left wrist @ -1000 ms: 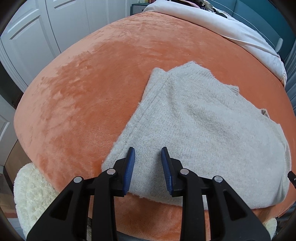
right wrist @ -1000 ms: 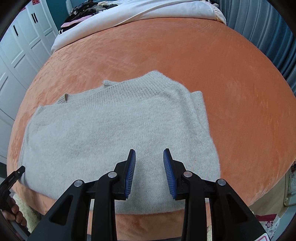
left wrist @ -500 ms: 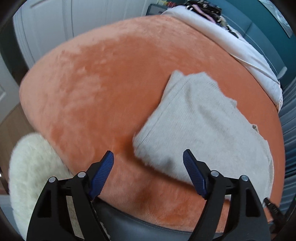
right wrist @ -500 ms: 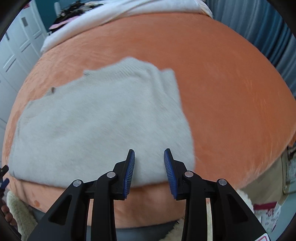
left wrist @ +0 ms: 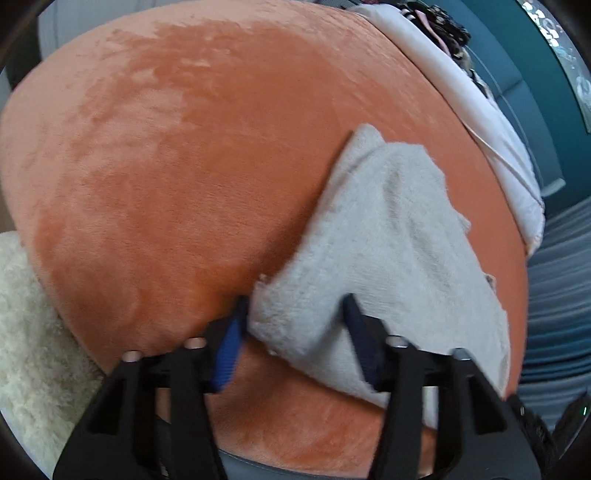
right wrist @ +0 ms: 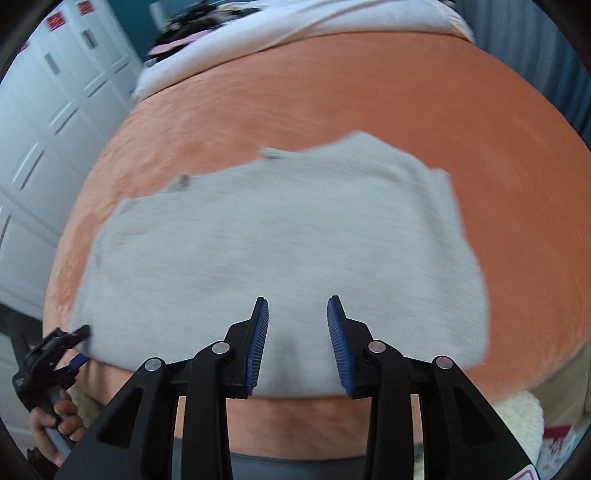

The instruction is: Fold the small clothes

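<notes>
A light grey knitted sweater [left wrist: 399, 236] [right wrist: 277, 240] lies flat on the orange plush bed cover [left wrist: 166, 147]. My left gripper [left wrist: 294, 301] is at the sweater's near left corner. Its jaws are closing, with the bunched corner between them, one finger over the cloth and the other at its edge. The right wrist view shows the same gripper [right wrist: 83, 343] at the lower left, held by a hand [right wrist: 55, 424]. My right gripper [right wrist: 297, 299] hovers over the sweater's near hem, its jaws opening slightly with nothing between them.
A white duvet [left wrist: 443, 74] [right wrist: 295, 22] with dark clothes on it runs along the bed's far side. A cream fluffy rug [left wrist: 22, 332] lies below the bed's near edge. White cupboard doors [right wrist: 44, 129] stand to the left, a blue curtain to the right.
My left gripper opened wide, swung to the sweater's left corner and came down with its jaws closing around it. My right gripper shifted sideways along the near hem, staying open.
</notes>
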`<state>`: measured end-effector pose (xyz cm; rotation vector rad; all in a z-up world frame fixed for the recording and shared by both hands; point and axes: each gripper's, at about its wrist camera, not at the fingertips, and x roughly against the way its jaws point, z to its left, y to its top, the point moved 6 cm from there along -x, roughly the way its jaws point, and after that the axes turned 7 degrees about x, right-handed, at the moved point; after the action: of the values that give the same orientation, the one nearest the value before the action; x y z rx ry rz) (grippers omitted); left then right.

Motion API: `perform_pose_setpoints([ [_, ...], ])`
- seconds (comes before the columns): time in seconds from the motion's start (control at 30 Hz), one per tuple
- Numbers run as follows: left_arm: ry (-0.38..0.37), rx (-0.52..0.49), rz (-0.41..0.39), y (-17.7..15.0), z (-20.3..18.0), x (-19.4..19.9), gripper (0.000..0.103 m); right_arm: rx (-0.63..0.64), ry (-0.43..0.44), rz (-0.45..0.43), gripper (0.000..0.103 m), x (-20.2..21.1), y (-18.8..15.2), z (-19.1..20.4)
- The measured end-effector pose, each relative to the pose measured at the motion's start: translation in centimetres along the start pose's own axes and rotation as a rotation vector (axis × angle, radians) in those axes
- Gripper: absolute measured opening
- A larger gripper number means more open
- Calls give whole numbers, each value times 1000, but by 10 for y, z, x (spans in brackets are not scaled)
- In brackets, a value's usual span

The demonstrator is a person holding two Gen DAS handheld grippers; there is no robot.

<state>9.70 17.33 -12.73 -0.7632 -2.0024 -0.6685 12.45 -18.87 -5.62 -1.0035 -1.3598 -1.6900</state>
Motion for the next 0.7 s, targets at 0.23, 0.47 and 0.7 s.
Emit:
perform_pose_setpoints([
  [0.23,-113,42,51,-2,0,8,19,225,21,91,33,-64,18,112],
  [0.47,-149,-21,13,3,-22,22,16,350,-109,103,38,-95,2,134],
  [0.7,-175,-387,-133,-24,-146,70,13,140,110,43,46,-45,1,84],
])
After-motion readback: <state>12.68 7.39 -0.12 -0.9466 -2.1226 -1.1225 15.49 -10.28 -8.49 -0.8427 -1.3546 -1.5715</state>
